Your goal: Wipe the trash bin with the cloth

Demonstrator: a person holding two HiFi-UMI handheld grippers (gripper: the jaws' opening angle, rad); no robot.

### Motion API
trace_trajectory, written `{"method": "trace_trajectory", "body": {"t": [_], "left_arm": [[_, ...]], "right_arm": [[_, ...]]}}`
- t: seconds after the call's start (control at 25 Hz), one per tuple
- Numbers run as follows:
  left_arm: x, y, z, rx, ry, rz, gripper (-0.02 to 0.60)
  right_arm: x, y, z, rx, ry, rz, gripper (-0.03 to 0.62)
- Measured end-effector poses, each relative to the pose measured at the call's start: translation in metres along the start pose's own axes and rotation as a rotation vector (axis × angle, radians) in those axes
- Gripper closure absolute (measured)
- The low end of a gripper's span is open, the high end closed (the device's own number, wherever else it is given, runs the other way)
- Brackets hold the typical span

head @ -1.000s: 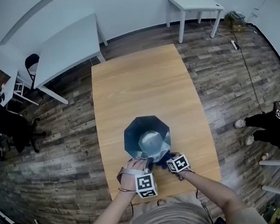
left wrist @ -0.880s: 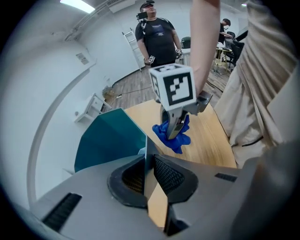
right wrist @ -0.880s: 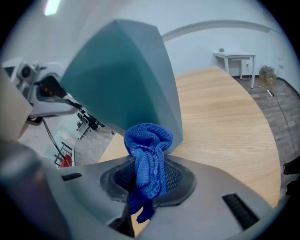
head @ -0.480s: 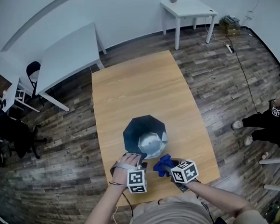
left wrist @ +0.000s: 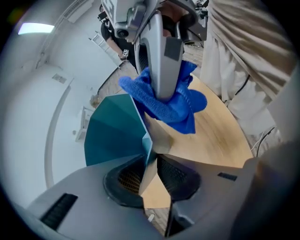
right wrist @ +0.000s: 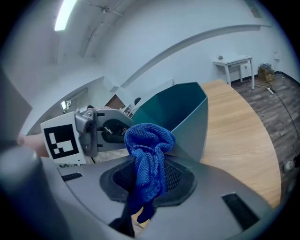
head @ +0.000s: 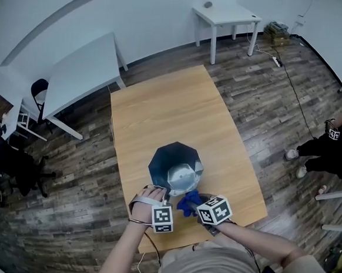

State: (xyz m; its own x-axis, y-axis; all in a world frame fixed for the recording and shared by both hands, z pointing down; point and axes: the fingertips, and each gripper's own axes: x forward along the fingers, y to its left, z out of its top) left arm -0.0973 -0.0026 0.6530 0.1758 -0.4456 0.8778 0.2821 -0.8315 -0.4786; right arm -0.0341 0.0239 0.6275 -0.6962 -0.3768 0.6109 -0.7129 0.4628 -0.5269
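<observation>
The wooden table (head: 174, 103) is carrying the teal trash bin (head: 161, 163), which is standing upright and open-topped close to the near edge, roughly midway between the side edges. The left gripper (left wrist: 151, 164) is reaching down at the bin's near-left rim. Its jaws have just been closing and are now standing narrow with the bin's wall between them, though a gap is showing beside the wall, so the hold is being judged as not yet firm. The right gripper (right wrist: 150, 176) is clamping the blue cloth (head: 189, 201), which is bunching above the pads and hanging below them. A second ago this gripper was working in against the bin's near wall; it is now sitting back toward the near edge, the cloth just beside the bin but apart from it. Wiping is therefore pausing while the left side is re-gripping, and the next pass is probably waiting on a steadied bin.
</observation>
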Motion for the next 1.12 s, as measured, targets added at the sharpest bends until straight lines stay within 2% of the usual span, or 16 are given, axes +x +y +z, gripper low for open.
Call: {"method": "trace_trajectory", "body": {"t": [0.2, 0.4, 0.72, 0.92, 1.12], "left_arm": [[-0.005, -0.009, 0.027, 0.033, -0.047, -0.003, 0.517], [-0.004, -0.010, 0.034, 0.021, -0.067, -0.027, 0.517], [-0.006, -0.008, 0.034, 0.018, -0.086, -0.040, 0.518], [-0.003, -0.008, 0.035, -0.011, -0.096, -0.041, 0.522], [-0.001, -0.001, 0.034, -0.057, -0.107, -0.059, 0.525]], "right_arm": [[0.015, -0.017, -0.001, -0.014, 0.011, -0.041, 0.519], [0.035, -0.041, -0.011, -0.058, 0.046, -0.053, 0.519], [0.094, -0.096, -0.059, -0.150, 0.166, -0.078, 0.519], [0.141, -0.140, -0.093, -0.137, 0.242, -0.114, 0.519], [0.172, -0.174, -0.132, -0.052, 0.342, -0.119, 0.519]]}}
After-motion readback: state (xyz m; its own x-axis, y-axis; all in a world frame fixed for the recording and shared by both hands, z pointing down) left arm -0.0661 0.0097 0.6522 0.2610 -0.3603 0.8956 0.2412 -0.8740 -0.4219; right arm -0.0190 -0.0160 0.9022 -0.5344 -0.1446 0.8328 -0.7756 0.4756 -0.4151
